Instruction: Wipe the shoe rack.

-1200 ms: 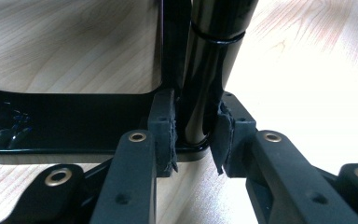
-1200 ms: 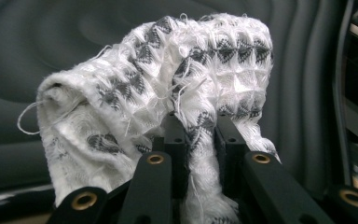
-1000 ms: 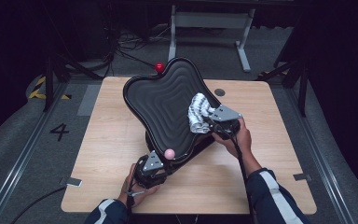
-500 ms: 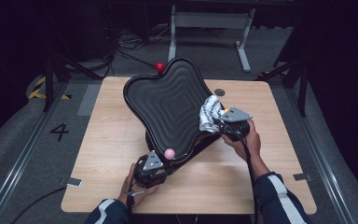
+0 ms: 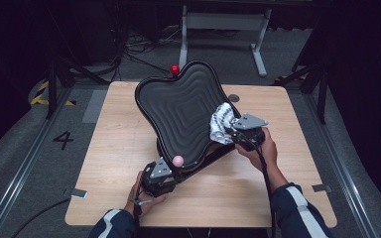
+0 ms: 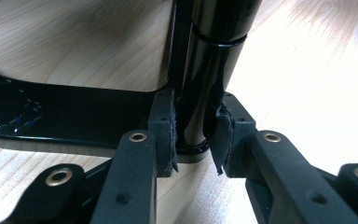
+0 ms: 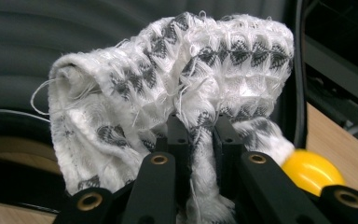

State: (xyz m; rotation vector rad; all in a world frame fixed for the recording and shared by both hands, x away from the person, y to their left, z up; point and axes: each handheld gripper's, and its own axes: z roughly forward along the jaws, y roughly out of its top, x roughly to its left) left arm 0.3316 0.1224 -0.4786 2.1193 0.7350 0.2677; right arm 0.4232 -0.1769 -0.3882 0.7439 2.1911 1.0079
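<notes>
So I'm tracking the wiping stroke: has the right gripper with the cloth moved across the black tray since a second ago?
Yes. The right gripper, shut on the cloth, has slid toward the black tray's right edge, away from its centre.

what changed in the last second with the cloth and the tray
The right gripper carried the white-and-grey cloth from the ribbed black tray's middle out to its right edge. The left gripper stayed clamped on the stand's post; the tray kept its tilt.

table [image 5: 129, 148] lit from above | surroundings dark | glare on wood in left gripper view
</notes>
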